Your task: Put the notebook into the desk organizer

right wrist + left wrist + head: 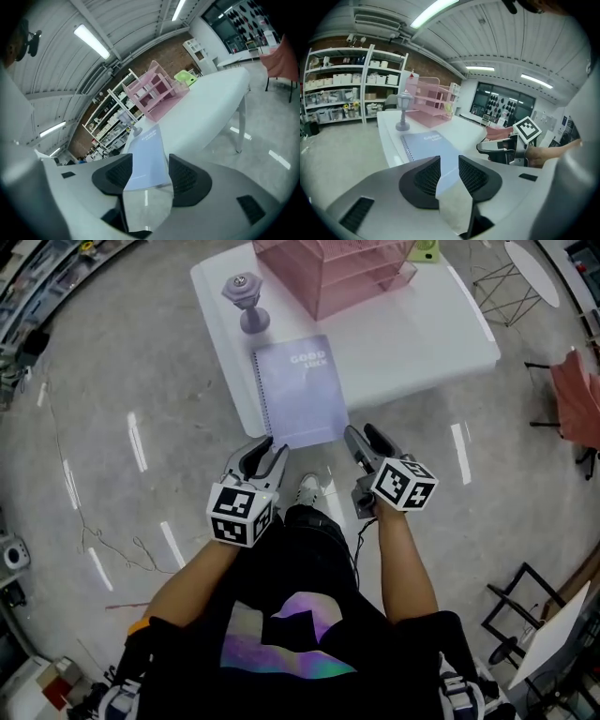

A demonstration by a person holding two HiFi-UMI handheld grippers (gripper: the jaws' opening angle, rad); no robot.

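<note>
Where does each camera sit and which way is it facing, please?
Head view: on the person's head, steeply down on white table, lilac spiral notebook, forearms, left tool, right tool.
Left gripper view: on left tool, along open jaws toward notebook; right tool visible.
Right gripper view: on right tool, along open jaws toward pink wire desk organizer.
Shared: the notebook.

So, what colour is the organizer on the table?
Pink. The organizer shows best in the head view.
</note>
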